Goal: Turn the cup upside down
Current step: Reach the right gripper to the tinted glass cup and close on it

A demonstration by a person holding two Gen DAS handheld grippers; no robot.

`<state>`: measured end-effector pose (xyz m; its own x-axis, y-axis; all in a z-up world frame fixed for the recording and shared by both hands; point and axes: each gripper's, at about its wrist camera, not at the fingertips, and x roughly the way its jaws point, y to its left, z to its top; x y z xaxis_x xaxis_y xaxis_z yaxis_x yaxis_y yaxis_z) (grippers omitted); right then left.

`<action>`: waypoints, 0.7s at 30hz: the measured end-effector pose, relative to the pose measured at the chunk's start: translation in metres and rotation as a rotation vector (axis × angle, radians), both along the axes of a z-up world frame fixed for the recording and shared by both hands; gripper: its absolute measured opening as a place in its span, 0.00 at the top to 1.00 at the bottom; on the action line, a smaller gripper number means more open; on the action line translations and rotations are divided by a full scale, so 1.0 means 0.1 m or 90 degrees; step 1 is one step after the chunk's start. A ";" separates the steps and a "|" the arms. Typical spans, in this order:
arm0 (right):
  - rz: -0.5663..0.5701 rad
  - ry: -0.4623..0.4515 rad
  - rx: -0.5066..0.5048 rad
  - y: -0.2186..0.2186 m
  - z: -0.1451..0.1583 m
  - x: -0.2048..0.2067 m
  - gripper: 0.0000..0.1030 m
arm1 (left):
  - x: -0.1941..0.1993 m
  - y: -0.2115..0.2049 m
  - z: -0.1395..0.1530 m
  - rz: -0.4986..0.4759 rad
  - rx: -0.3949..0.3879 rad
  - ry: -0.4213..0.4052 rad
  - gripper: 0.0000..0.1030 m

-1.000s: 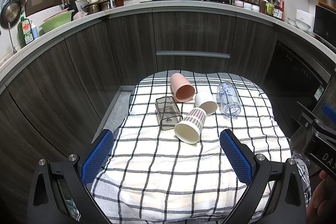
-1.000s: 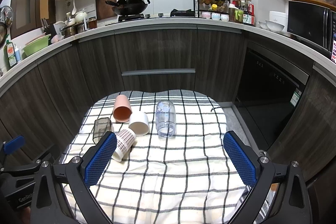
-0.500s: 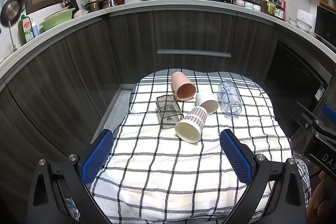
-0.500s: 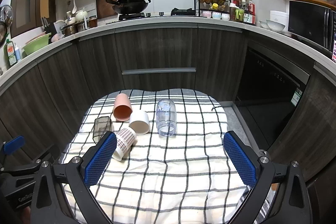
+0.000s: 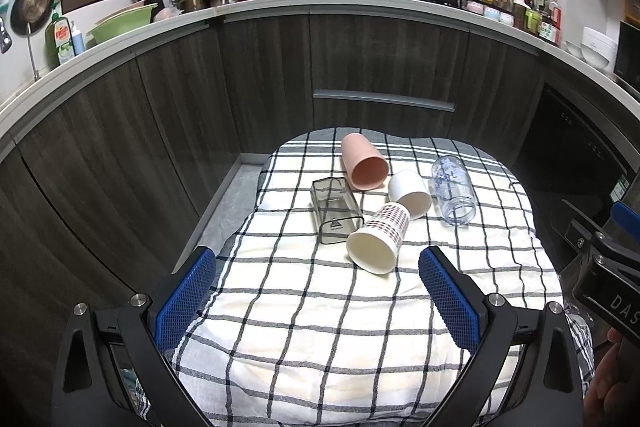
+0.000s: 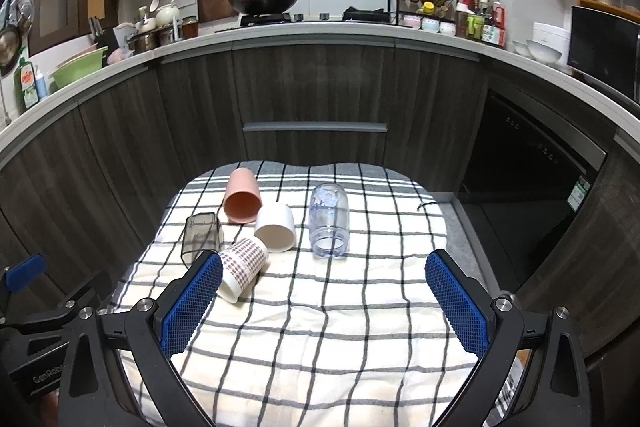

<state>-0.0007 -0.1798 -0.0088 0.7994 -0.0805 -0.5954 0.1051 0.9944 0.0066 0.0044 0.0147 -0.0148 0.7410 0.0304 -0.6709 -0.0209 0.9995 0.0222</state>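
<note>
A: On the checked cloth [image 5: 320,307] that covers our bench, five cups lie on their sides in a cluster: a pink cup [image 5: 363,167], a white cup [image 5: 410,193], a dotted paper cup [image 5: 378,239], a smoky square tumbler [image 5: 336,209] and a clear plastic cup [image 5: 454,189]. None is flipped yet.

B: Which do we take first?

A: We would guess the dotted paper cup; it lies nearest our left tongs [image 5: 316,301], mouth toward us. We judge it light and soft-walled, so it may crush or roll. We should pinch it across the middle of the body, gently, not at the rim.

B: And the clear one?

A: It lies apart from the rest, mouth toward us, ahead of our right tongs [image 6: 320,303]. It looks stiffer, but smooth and probably slippery. Mid-body again.

B: How do the tongs stand?

A: Both pairs gape wide, hold nothing and touch nothing. In the right view one blue pad [image 6: 192,301] overlaps the paper cup, but only in sight line, we think.
</note>
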 end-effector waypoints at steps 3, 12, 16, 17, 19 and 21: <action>0.015 0.008 -0.004 0.05 -0.01 0.11 0.01 | 0.07 0.06 -0.04 0.020 -0.002 0.004 0.00; 0.082 0.073 0.003 0.26 -0.11 0.68 0.01 | 0.30 0.33 -0.16 0.092 -0.018 0.020 0.00; 0.112 0.103 -0.003 0.41 -0.18 0.96 0.01 | 0.40 0.44 -0.19 0.111 -0.028 0.020 0.00; 0.119 0.109 -0.005 0.45 -0.19 1.02 0.01 | 0.42 0.47 -0.20 0.115 -0.030 0.020 0.00; 0.134 0.121 -0.007 0.53 -0.22 1.16 0.01 | 0.49 0.52 -0.21 0.123 -0.036 0.021 0.00; 0.152 0.134 -0.014 0.63 -0.26 1.31 0.01 | 0.54 0.57 -0.23 0.133 -0.039 0.021 0.00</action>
<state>0.1304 -0.1170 -0.0349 0.6564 0.0796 -0.7502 -0.1340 0.9909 -0.0121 0.0583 0.0720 -0.0380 0.7000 0.1394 -0.7004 -0.2281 0.9730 -0.0343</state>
